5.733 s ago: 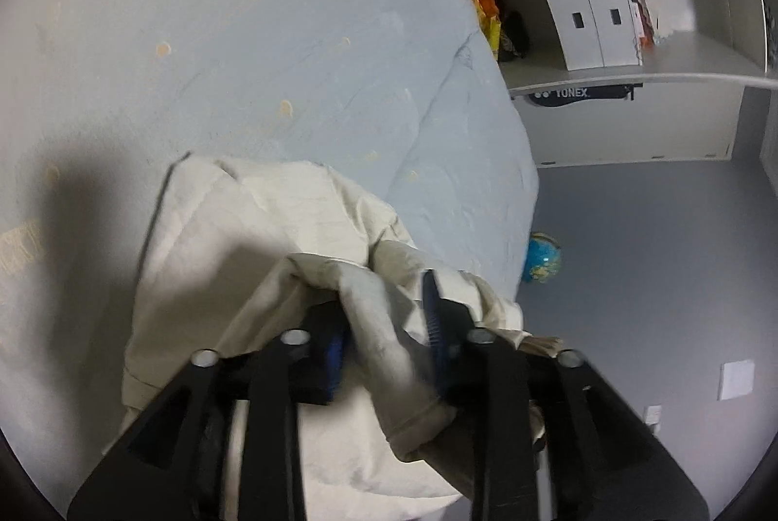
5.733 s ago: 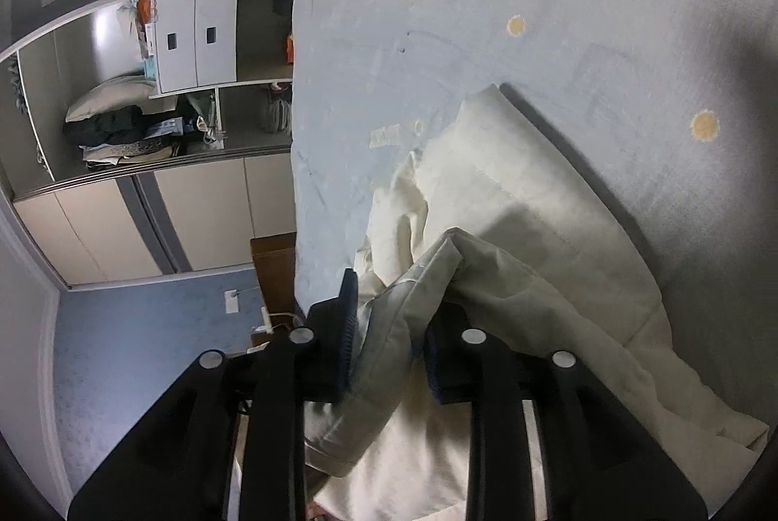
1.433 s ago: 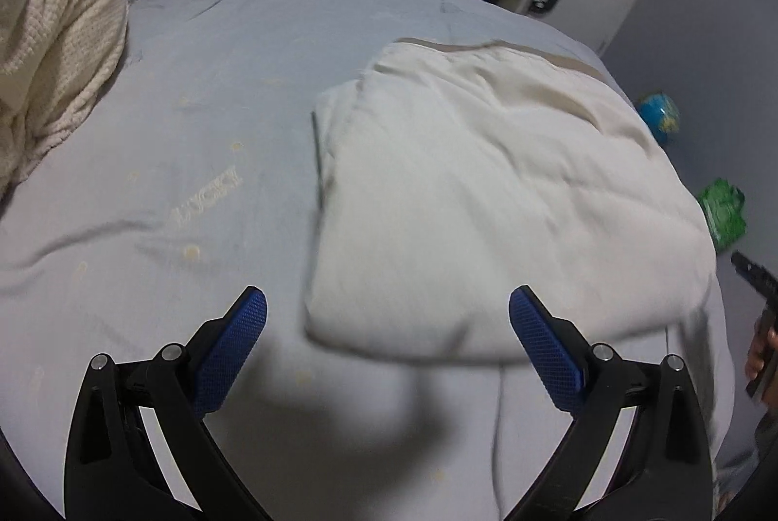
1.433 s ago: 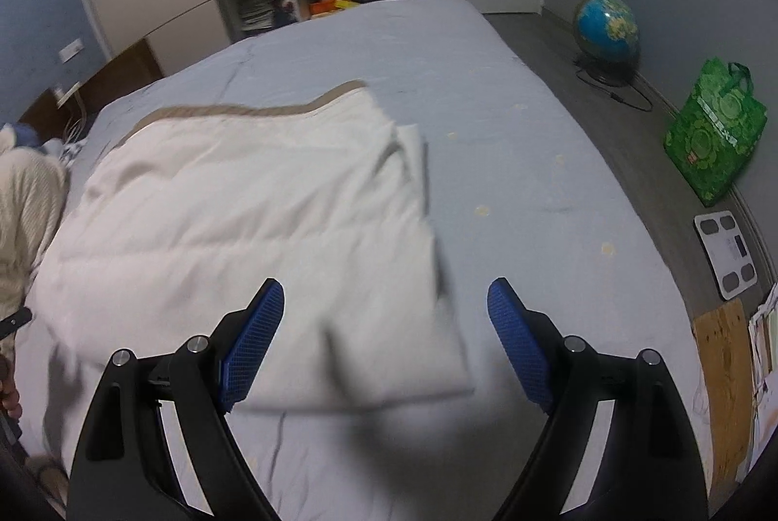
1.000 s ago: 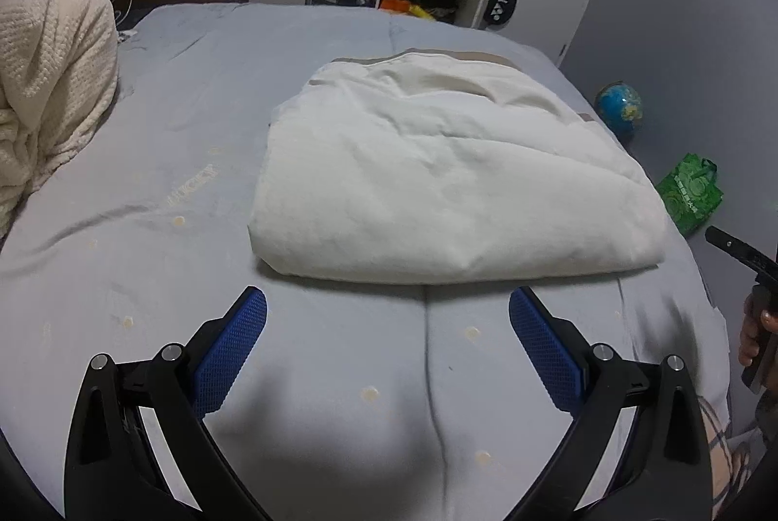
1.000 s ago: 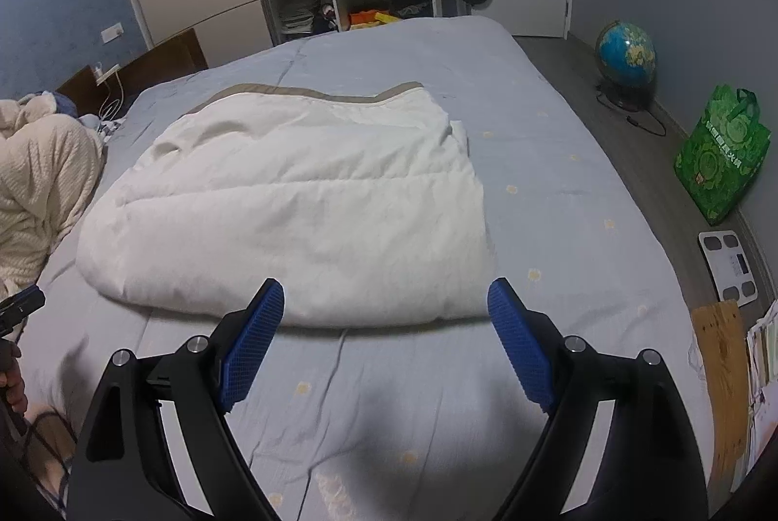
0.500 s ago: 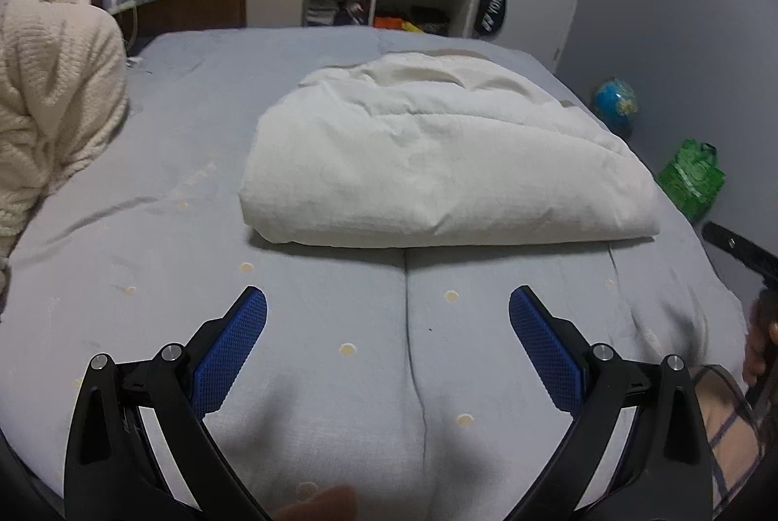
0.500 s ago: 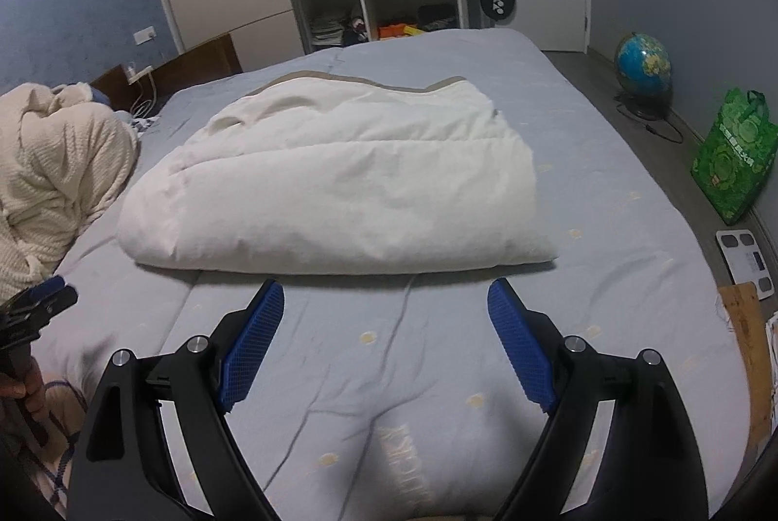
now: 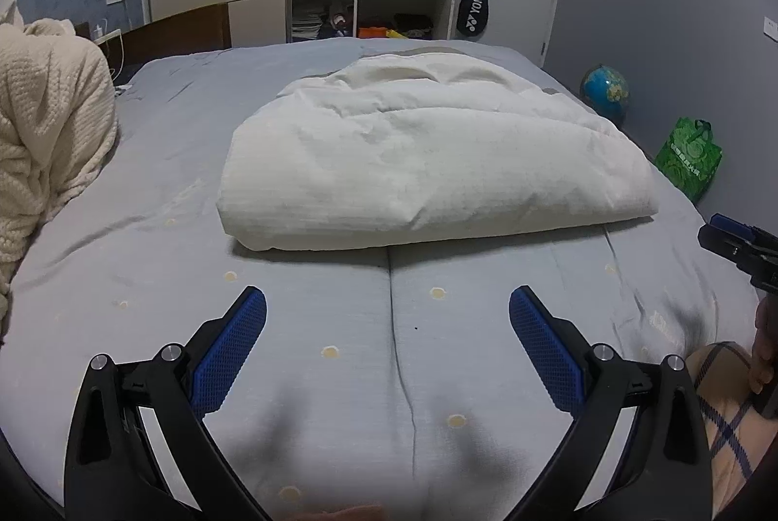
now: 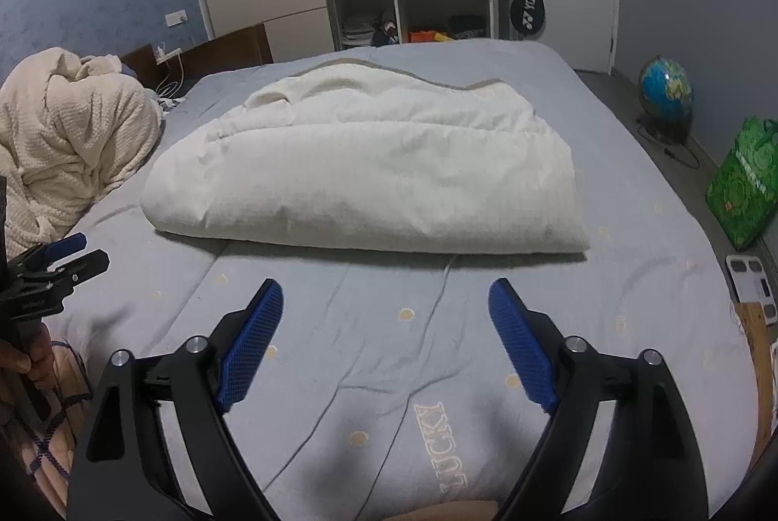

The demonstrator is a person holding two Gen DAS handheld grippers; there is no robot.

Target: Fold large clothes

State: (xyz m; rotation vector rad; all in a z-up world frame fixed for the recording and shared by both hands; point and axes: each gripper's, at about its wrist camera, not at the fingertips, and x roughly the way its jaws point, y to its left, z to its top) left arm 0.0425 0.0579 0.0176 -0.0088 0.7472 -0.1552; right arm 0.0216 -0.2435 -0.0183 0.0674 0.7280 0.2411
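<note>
- My left tongs (image 9: 387,319) and right tongs (image 10: 385,312) both gape wide, holding nothing.
- The folded cream duvet (image 9: 428,161) lies on the bed (image 9: 389,326) at twelve o'clock, well apart from both.

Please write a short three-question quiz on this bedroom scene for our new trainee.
1. True or false: the left gripper is shut on the quilt.
2. The quilt lies: A) spread flat, B) folded on the bed, C) on the floor.
3. Fill in: the right gripper is ____.

Key: 1 false, it is open and apart from the quilt; 2 B; 3 open.
</note>
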